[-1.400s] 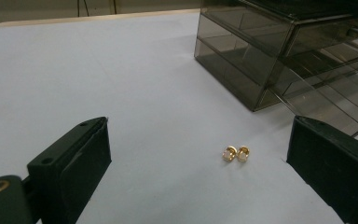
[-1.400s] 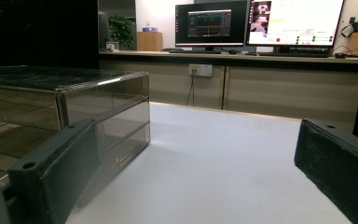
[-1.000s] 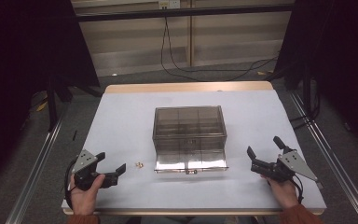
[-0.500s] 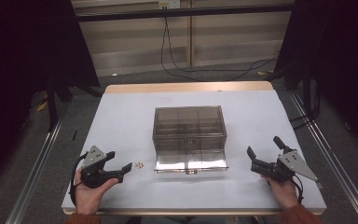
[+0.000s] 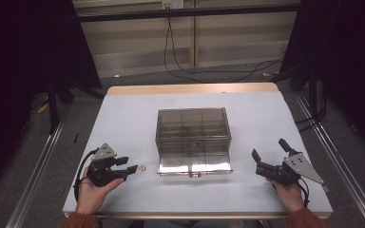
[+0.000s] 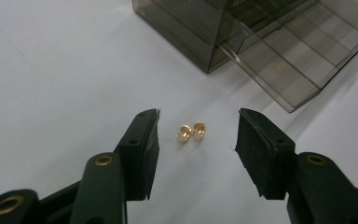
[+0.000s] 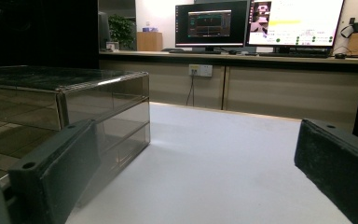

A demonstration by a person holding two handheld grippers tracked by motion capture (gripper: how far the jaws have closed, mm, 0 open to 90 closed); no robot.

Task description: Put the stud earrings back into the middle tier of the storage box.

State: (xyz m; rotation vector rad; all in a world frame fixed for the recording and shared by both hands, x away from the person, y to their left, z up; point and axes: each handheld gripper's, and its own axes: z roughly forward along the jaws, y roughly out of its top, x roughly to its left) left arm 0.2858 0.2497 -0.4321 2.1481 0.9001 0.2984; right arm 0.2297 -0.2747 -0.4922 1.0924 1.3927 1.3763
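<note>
A smoky clear drawer box (image 5: 193, 129) stands mid-table, its bottom drawer (image 5: 195, 164) pulled out toward me. Two tiny gold pieces (image 6: 190, 132) lie side by side on the white table, left of the drawer (image 6: 303, 60); from above they are a small gold speck (image 5: 143, 167). My left gripper (image 5: 129, 166) is open, its jaws on either side of the gold pieces (image 6: 196, 135) without touching them. My right gripper (image 5: 256, 161) rests open at the front right, nothing between its jaws (image 7: 191, 186), with the box (image 7: 65, 107) just to its left.
The white table (image 5: 123, 118) ends in a wooden strip at the back. Beyond it are cables on the floor and a counter with monitors (image 7: 261, 23). Metal rails (image 5: 38, 175) run along both sides of the table.
My left gripper has moved right and forward toward the gold pieces, so that its jaws now flank them. The right gripper has stayed put.
</note>
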